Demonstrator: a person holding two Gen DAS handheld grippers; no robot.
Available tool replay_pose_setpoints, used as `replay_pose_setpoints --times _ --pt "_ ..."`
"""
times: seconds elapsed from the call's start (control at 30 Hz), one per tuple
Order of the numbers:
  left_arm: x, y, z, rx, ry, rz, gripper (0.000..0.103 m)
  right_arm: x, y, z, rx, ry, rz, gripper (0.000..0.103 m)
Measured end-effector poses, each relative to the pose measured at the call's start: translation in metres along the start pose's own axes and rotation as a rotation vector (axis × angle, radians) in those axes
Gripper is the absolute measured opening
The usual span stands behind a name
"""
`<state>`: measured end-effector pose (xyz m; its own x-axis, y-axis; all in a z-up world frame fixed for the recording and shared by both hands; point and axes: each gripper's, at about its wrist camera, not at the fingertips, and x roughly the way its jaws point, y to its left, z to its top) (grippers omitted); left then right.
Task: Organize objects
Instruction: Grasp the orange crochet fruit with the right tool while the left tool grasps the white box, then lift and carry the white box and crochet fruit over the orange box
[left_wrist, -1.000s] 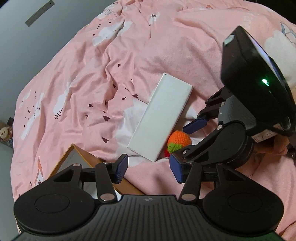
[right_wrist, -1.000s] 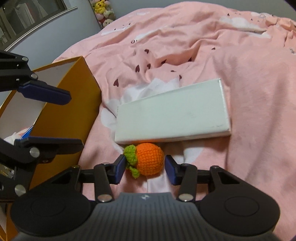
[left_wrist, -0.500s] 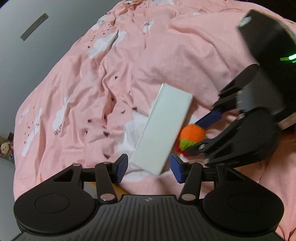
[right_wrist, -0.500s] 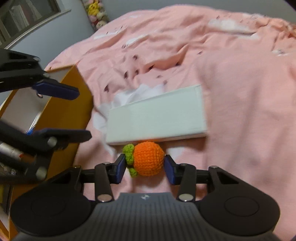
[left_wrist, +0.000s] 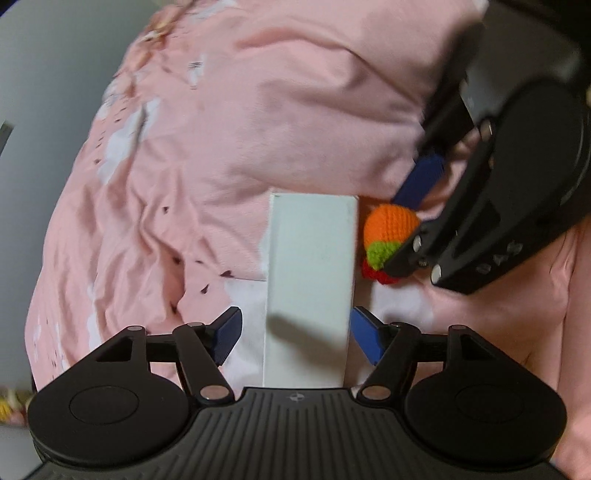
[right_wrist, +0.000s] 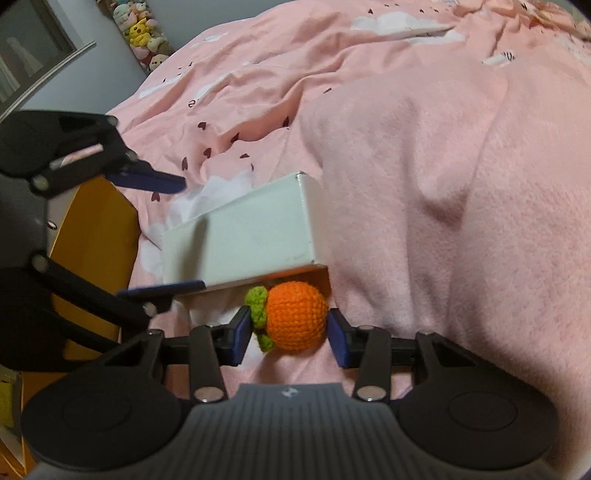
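A long white box (left_wrist: 310, 266) lies on the pink duvet (left_wrist: 207, 155). My left gripper (left_wrist: 297, 336) straddles its near end, its jaws opening and the blue pads a little off the box's sides. In the right wrist view the left gripper (right_wrist: 162, 236) comes in from the left over the white box (right_wrist: 243, 236). My right gripper (right_wrist: 290, 332) is shut on a crocheted orange toy (right_wrist: 295, 321) with green leaves, right beside the box. The left wrist view shows the toy (left_wrist: 391, 225) in the right gripper (left_wrist: 406, 221), with a red bit beneath it.
An open yellow cardboard box (right_wrist: 92, 229) stands at the left, behind the left gripper. A thick pink blanket fold (right_wrist: 443, 184) rises to the right of the white box. Plush toys (right_wrist: 144, 29) sit by the far wall.
My left gripper has moved over the white box, rolled to line up with it, and its jaws have widened. The yellow box has left its view. The right gripper kept hold of the toy.
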<state>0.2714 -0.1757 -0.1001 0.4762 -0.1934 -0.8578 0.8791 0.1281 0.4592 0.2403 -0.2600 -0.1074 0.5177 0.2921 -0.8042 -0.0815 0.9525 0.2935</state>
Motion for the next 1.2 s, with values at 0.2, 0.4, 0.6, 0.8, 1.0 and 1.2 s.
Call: replay_pose_setpoints --times 0.2,0.4,0.6,0.8,1.0,1.2 --pt "0.021 -0.002 0.003 0.044 0.013 -0.015 0.080 0.004 -0.001 0.000 0.008 0.010 0.006 0.046" --pt "0.035 -0.005 0.008 0.072 0.011 -0.021 0.074 0.007 -0.003 0.001 0.020 0.016 0.014 0.046" --pt "0.036 -0.006 0.009 0.052 0.006 -0.023 0.069 0.009 -0.003 0.002 0.024 0.018 0.013 0.046" --pt "0.029 -0.017 0.012 0.076 0.007 0.054 0.069 0.002 0.001 -0.001 0.002 0.000 0.016 0.046" --pt "0.007 -0.020 0.017 0.108 0.008 0.135 0.068 -0.017 0.005 -0.004 -0.005 -0.046 0.030 0.046" --pt "-0.030 -0.020 0.020 0.087 -0.016 0.181 0.068 -0.047 0.010 -0.008 0.003 -0.116 0.042 0.046"
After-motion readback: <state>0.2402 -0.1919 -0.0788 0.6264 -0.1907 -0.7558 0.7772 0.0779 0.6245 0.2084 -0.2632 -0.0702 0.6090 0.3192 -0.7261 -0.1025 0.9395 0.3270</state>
